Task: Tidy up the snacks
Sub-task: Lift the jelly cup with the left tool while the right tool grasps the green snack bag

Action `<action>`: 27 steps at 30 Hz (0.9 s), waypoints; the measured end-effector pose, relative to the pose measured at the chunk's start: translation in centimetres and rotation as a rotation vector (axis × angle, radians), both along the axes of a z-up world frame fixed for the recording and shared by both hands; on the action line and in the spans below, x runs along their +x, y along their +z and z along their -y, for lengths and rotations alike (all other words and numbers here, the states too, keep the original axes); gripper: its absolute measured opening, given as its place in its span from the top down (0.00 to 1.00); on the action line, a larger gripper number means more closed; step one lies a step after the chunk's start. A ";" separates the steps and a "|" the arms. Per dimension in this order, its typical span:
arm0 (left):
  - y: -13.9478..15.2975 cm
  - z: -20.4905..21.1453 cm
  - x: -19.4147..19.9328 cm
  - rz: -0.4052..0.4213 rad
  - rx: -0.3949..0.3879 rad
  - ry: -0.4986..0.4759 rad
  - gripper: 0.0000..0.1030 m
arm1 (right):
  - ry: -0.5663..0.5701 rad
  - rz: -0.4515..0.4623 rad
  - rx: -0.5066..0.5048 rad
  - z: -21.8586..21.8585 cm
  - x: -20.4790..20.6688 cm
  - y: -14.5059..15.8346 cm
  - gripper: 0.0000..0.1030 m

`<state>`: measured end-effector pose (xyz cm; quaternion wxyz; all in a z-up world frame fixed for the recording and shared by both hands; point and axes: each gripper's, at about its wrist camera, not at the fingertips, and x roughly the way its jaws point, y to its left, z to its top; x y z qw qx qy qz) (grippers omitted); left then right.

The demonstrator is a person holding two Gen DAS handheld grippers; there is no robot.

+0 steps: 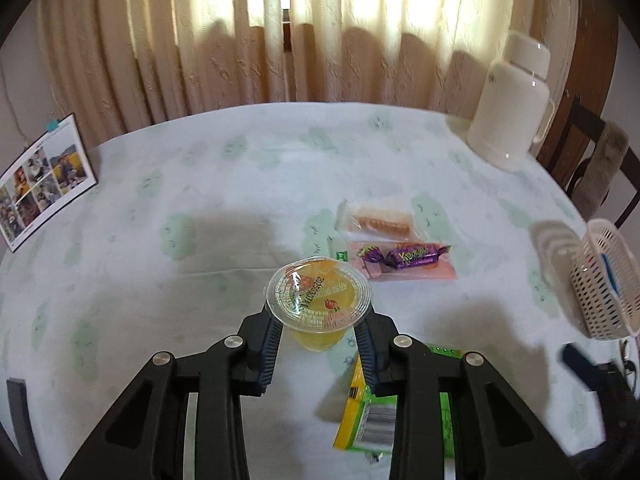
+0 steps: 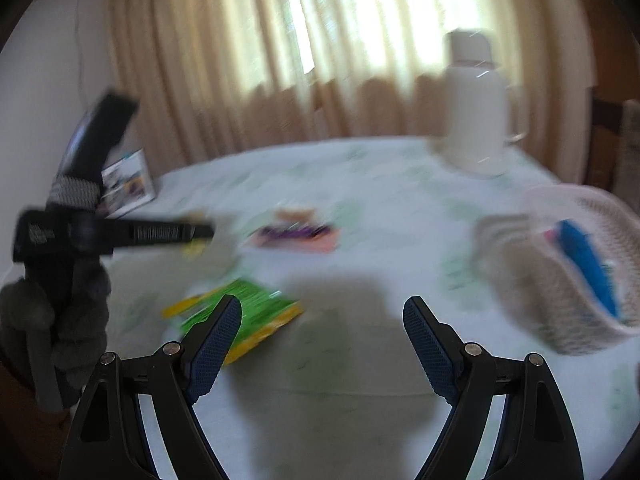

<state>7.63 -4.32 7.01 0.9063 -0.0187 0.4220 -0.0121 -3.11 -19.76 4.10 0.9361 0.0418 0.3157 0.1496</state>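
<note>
Fingers of the left gripper (image 1: 320,330) clamp a jelly cup (image 1: 318,300); the right gripper's (image 2: 322,316) are spread apart.

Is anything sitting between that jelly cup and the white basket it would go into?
The jelly cup, held in the left gripper, has only bare tablecloth between it and the basket. The purple candy on its pink packet lies farther back, off that line.

Clear glossy plastic jelly cup (image 1: 318,300), matt printed tablecloth (image 1: 200,200), perforated plastic basket (image 1: 604,280), glossy white plastic flask (image 1: 512,104).
</note>
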 end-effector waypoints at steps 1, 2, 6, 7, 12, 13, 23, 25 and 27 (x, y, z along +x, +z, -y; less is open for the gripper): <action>0.3 -0.4 -0.3 0.006 -0.013 0.005 0.70 | 0.025 -0.015 -0.001 -0.4 0.3 -0.1 0.19; 0.5 -0.6 -0.5 0.008 -0.019 0.010 0.70 | 0.042 -0.022 -0.003 -0.8 0.4 -0.2 0.19; 1.5 -1.7 -1.4 0.026 -0.051 0.033 0.70 | 0.114 -0.050 -0.012 -2.5 1.7 -0.3 0.19; 1.6 -1.8 -1.5 0.029 -0.056 0.035 0.70 | 0.131 -0.065 -0.003 -2.8 2.3 -0.5 0.19; 1.7 -2.3 -2.1 0.031 -0.072 0.040 0.70 | 0.176 -0.157 0.070 -3.6 5.4 -1.4 0.19; 1.7 -2.3 -2.1 0.030 -0.074 0.039 0.70 | 0.178 -0.173 0.085 -3.8 6.1 -1.7 0.19; 1.7 -2.4 -2.2 0.028 -0.080 0.037 0.70 | 0.331 -0.287 0.102 -5.5 7.3 -3.1 0.18; 1.7 -2.3 -2.3 0.028 -0.081 0.034 0.70 | 0.360 -0.279 0.075 -5.6 6.1 -3.0 0.18; 1.7 -2.1 -2.5 0.027 -0.081 0.031 0.70 | 0.376 -0.272 0.065 -5.6 5.0 -3.0 0.18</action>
